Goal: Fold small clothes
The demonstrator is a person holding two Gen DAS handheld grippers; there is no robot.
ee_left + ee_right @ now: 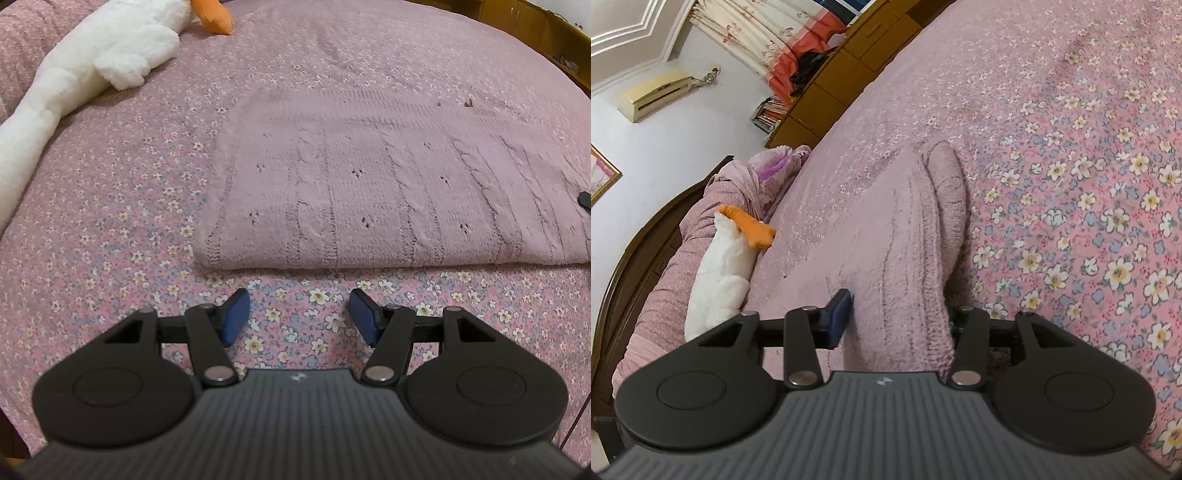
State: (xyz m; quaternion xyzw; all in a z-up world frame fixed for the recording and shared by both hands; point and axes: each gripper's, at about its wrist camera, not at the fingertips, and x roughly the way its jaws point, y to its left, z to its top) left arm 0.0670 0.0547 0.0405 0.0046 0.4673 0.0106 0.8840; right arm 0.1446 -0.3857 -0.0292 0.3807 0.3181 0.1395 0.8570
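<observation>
Black linkage arms and two blue pads fill the bottom of the left wrist view, where the left gripper (298,314) hangs over the floral bedsheet (110,236) with its jaws parted and only sheet between them. Just above the pads, in the middle of the frame, lies the pink knitted garment (388,192): a dusty mauve knit with vertical cable ribs and small eyelet holes, folded into a flat, thick rectangle whose near edge runs straight across the picture. That edge sits close to the fingertips but apart from them; a narrow strip of flowered sheet shows between. The fold spreads from centre to the right edge, where a small dark tip of the other tool pokes in. A white plush toy (74,77) with an orange part stretches along the upper left.

In the right wrist view the right gripper (894,317) holds a bunched fold of the same garment (901,236). Knit fabric fills the whole gap between the jaws, rising from bottom centre toward the middle of the frame as a thick, rounded ridge. The left blue pad (840,319) presses against its side; the right pad is hidden behind the cloth, so the grip reads as half-wide, closed on the knit. Flowered sheet fills the right half; the plush toy lies at lower left, and a wooden cabinet (849,74) stands at upper centre.
</observation>
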